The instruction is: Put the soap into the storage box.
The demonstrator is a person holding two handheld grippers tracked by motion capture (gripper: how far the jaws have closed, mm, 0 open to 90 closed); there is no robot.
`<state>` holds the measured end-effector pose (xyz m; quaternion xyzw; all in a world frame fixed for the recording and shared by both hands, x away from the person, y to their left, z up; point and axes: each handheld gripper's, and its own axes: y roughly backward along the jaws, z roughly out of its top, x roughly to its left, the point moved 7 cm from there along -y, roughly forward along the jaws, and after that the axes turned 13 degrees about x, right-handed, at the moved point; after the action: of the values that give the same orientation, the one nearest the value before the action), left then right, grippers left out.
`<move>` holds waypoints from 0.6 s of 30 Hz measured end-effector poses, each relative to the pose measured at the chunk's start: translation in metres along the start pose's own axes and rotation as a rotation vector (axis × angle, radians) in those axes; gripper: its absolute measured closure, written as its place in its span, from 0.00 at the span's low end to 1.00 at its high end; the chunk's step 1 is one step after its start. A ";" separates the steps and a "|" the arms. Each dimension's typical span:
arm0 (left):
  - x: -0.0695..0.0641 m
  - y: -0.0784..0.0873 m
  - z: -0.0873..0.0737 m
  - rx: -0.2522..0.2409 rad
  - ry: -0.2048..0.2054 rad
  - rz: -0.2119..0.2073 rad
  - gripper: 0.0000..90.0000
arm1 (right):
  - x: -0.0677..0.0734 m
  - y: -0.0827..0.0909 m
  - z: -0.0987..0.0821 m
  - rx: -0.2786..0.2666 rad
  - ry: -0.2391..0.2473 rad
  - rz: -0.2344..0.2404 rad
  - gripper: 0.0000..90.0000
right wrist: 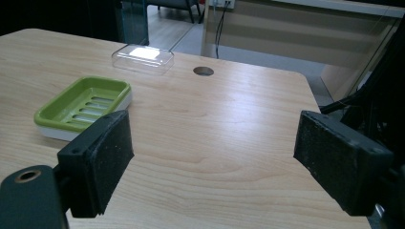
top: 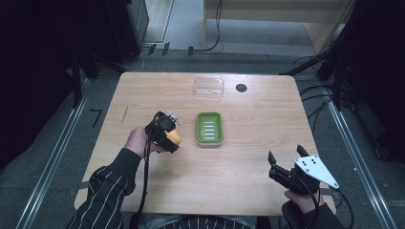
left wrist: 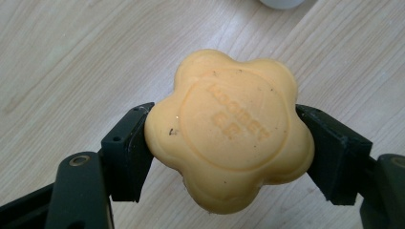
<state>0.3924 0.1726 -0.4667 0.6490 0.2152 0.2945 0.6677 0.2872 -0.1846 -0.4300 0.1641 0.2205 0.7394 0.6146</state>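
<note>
Flower-shaped orange soap (left wrist: 229, 131) sitting clamped in the left gripper (top: 168, 134), lifted left of the green soap dish (top: 209, 127).
Pickup looking done, placing remaining; right gripper (top: 285, 164) waiting wide open and empty near the surface's (top: 248, 157) front right corner.

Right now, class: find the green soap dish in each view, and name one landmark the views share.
High view: green soap dish at table centre, right of the left gripper.
Left gripper view: not in it.
Right gripper view: dish at middle left.
Shared landmark: the clear lid beyond the dish.
</note>
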 end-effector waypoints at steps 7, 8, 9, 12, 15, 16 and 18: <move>0.002 0.004 0.007 -0.012 -0.005 0.002 0.29 | -0.001 0.001 -0.001 0.000 0.000 -0.004 0.15; 0.002 0.004 0.008 -0.015 -0.008 0.001 0.29 | -0.001 0.001 -0.001 0.002 -0.001 -0.002 0.15; 0.002 0.005 0.008 -0.014 -0.013 0.000 0.29 | -0.001 0.001 -0.001 0.001 0.000 -0.003 0.15; 0.002 0.005 0.010 -0.019 -0.013 -0.003 0.29 | -0.003 0.002 -0.002 0.001 -0.005 -0.007 0.15; 0.003 0.005 0.011 -0.017 -0.017 -0.002 0.29 | -0.004 0.003 -0.003 0.003 -0.004 -0.011 0.15; 0.003 0.006 0.012 -0.019 -0.019 -0.002 0.29 | -0.003 0.003 -0.003 0.003 -0.006 -0.010 0.15; 0.003 0.006 0.013 -0.026 -0.012 -0.004 0.29 | -0.004 0.004 -0.003 0.003 -0.008 -0.013 0.15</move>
<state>0.4024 0.1646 -0.4593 0.6414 0.2085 0.2922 0.6780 0.2828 -0.1897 -0.4305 0.1664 0.2205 0.7343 0.6201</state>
